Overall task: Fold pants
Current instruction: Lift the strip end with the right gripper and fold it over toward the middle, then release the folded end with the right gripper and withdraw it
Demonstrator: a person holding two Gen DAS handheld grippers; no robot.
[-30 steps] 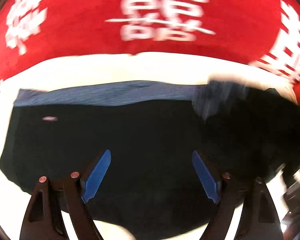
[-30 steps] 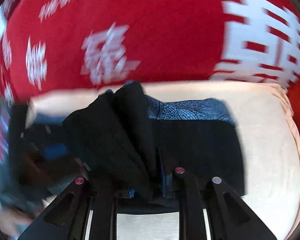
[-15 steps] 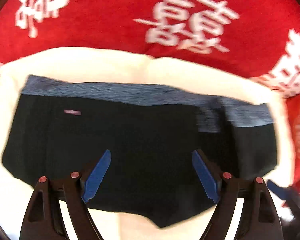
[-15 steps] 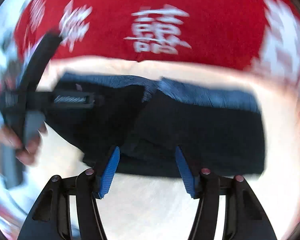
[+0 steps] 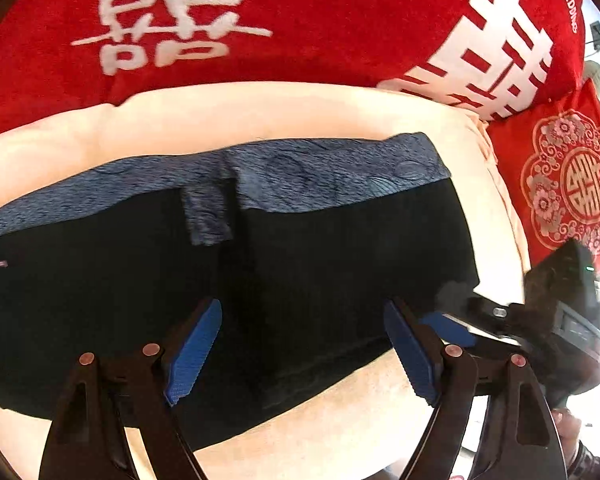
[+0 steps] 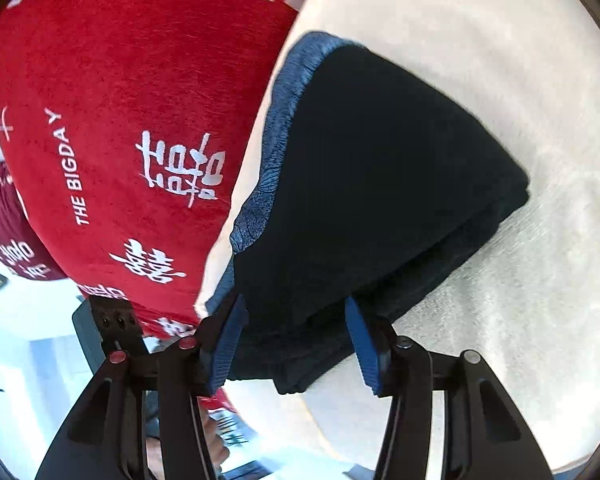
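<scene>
Red fabric [image 5: 300, 32] printed with white characters fills the background, and in front of it lies a cream cloth [image 5: 260, 112] that serves as the working surface. On that cream cloth rest the black pants [image 5: 320, 264], folded into a broad slab. From the left wrist view their long axis runs side to side, with the blue-grey patterned waistband [image 5: 320, 172] along the far edge, toward the red fabric. One folded layer overlaps the other near the middle.

Above the dark cloth the left gripper [image 5: 300, 352] points steeply down, its blue pads well apart and closing, with nothing pinched between them; whether they touch the fabric below I cannot tell.

At the pants' right-hand end the right gripper [image 6: 296, 340] is rolled over sideways. Its jaws stand partly apart and are closing, straddling the stacked edge of the fold. The pads [image 6: 228, 340] lie right against the cloth, though a firm pinch does not show.
</scene>
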